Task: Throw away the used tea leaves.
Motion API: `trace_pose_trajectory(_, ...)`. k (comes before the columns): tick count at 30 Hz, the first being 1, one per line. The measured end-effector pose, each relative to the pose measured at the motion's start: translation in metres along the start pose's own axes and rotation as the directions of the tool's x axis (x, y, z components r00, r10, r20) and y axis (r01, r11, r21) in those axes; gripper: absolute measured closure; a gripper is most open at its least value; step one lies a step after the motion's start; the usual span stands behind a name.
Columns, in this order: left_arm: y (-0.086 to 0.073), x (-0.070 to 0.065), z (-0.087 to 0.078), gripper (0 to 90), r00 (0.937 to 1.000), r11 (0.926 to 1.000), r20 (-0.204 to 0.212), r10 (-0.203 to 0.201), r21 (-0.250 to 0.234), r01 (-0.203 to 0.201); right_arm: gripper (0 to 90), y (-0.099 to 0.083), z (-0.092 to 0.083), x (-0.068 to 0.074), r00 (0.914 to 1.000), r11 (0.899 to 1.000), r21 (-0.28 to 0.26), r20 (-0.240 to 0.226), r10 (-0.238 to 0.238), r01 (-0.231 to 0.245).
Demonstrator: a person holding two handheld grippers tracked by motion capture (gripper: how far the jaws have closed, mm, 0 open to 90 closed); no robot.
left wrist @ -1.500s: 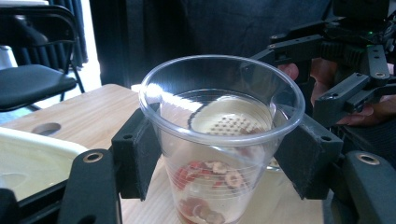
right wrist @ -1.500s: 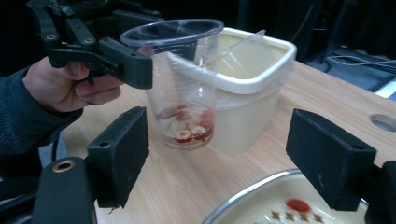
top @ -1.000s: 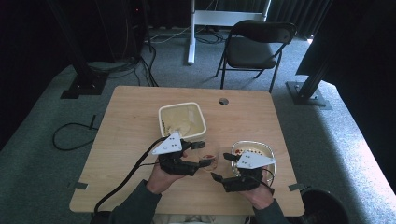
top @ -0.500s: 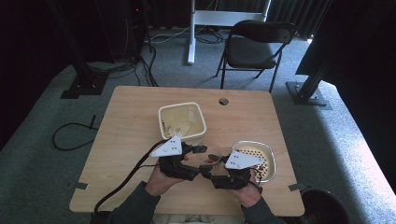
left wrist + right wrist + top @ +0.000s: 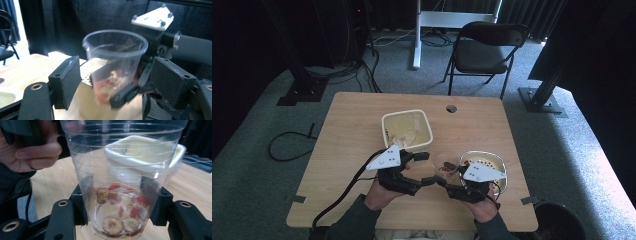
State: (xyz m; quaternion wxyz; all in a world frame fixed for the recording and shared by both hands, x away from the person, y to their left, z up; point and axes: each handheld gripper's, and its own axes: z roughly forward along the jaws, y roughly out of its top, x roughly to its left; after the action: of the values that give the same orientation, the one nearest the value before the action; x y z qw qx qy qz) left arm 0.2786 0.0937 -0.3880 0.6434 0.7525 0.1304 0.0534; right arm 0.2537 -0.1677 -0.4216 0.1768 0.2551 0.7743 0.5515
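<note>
Gripping a clear plastic cup (image 5: 117, 182) low on its ribbed wall, the right gripper (image 5: 117, 217) has just been closing its jaws, and the pads now press the cup from both sides above the wooden table (image 5: 352, 130). The cup is see-through and nearly upright, with red berries, a brown lump and pale round slices lying in its bottom. The left gripper (image 5: 120, 82) has just been opening, its pads standing apart on either side of the cup without pressing it.
</note>
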Motion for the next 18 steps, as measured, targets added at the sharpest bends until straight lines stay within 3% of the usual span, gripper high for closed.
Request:
trace_pose_trajectory(3, -0.003, 0.001, -0.001, 25.0, 0.9993, 0.9997, -0.034, 0.016, 0.021, -0.015, 44.7, 0.002, -0.014, -0.005, 0.9989, 1.0, -0.02, 0.046, 0.005, -0.004)
trace_pose_trajectory(5, -0.008, 0.003, -0.002, 25.4, 0.9986, 0.9992, -0.051, 0.012, 0.039, -0.01, 44.7, 0.003, -0.031, -0.014, 0.9941, 0.999, -0.038, 0.107, 0.018, -0.014)
trace_pose_trajectory(9, -0.021, 0.006, -0.004, 25.5, 0.9952, 0.9955, -0.095, 0.024, 0.094, -0.015, 44.7, 0.003, -0.044, -0.022, 0.9872, 0.999, -0.05, 0.157, 0.03, -0.022)
trace_pose_trajectory(10, -0.032, 0.01, -0.007, 25.5, 0.9915, 0.9904, -0.127, 0.026, 0.138, -0.009, 44.7, 0.002, -0.051, -0.027, 0.9821, 0.998, -0.055, 0.186, 0.032, -0.022)
trace_pose_trajectory(12, -0.041, 0.013, -0.013, 25.7, 0.9848, 0.9851, -0.17, 0.036, 0.172, -0.006, 44.6, 0.0, -0.077, -0.043, 0.9576, 0.999, -0.051, 0.287, 0.031, -0.017)
trace_pose_trajectory(13, -0.045, 0.015, -0.018, 25.7, 0.9823, 0.9839, -0.185, 0.026, 0.179, 0.008, 44.6, 0.0, -0.077, -0.043, 0.9576, 0.999, -0.051, 0.287, 0.031, -0.017)
trace_pose_trajectory(14, -0.05, 0.018, -0.024, 25.9, 0.9801, 0.9833, -0.198, 0.013, 0.18, 0.023, 44.6, -0.001, -0.083, -0.047, 0.9492, 0.999, -0.044, 0.314, 0.027, -0.014)
trace_pose_trajectory(15, -0.053, 0.019, -0.028, 26.4, 0.978, 0.9833, -0.209, 0.008, 0.18, 0.031, 44.7, -0.005, -0.093, -0.056, 0.9339, 0.999, -0.039, 0.356, 0.033, -0.021)
trace_pose_trajectory(16, -0.056, 0.02, -0.033, 26.4, 0.975, 0.9819, -0.222, 0.005, 0.185, 0.037, 44.7, -0.005, -0.093, -0.056, 0.9339, 0.999, -0.039, 0.356, 0.033, -0.021)
trace_pose_trajectory(17, -0.059, 0.021, -0.037, 26.5, 0.9729, 0.9812, -0.231, 0.008, 0.19, 0.037, 44.8, -0.009, -0.1, -0.064, 0.9179, 0.999, -0.034, 0.395, 0.038, -0.026)
trace_pose_trajectory(18, -0.062, 0.022, -0.041, 26.5, 0.9716, 0.9803, -0.236, 0.006, 0.193, 0.041, 44.8, -0.009, -0.1, -0.064, 0.9179, 0.999, -0.034, 0.395, 0.038, -0.026)
